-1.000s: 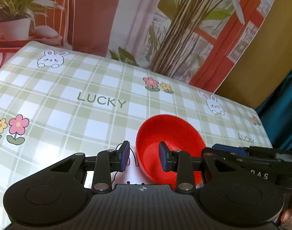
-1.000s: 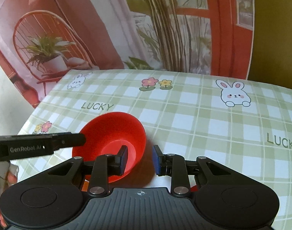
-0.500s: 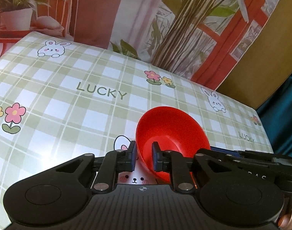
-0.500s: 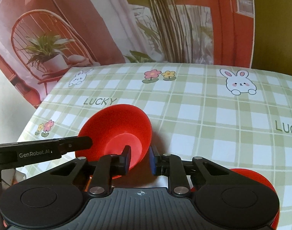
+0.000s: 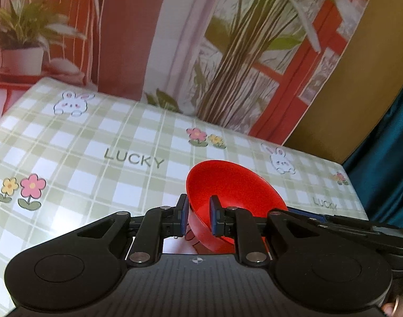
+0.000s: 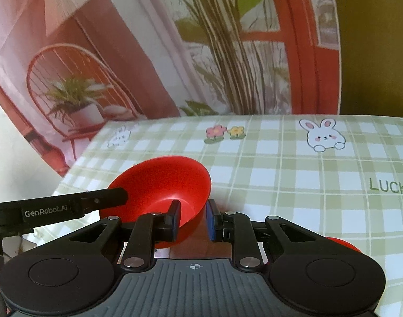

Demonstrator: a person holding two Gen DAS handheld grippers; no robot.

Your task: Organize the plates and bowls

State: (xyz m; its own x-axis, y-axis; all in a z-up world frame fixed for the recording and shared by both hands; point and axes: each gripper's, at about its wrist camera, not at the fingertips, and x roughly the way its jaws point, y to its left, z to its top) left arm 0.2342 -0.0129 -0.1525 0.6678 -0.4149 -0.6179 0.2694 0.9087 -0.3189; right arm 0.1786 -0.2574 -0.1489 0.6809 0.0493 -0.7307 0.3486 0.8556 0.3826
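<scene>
A red bowl [image 5: 236, 187] is held tilted above the checked tablecloth. My left gripper [image 5: 198, 215] is shut on the bowl's left rim, one finger inside and one outside. My right gripper [image 6: 192, 220] is shut on the bowl's [image 6: 161, 182] right rim in the same way. Each gripper shows from the side in the other's view. Another red piece [image 6: 341, 243] peeks out behind the right gripper's body; most of it is hidden.
The table has a green and white checked cloth [image 5: 95, 158] with rabbits, flowers and "LUCKY" prints. A printed backdrop [image 5: 228, 52] hangs along the far edge. A teal curtain [image 5: 392, 142] is at the right. The table's left edge [image 6: 77, 163] is near the bowl.
Both grippers have closed onto the bowl's rim from opposite sides. The bowl has lifted off the table and tilted, and both views have risen.
</scene>
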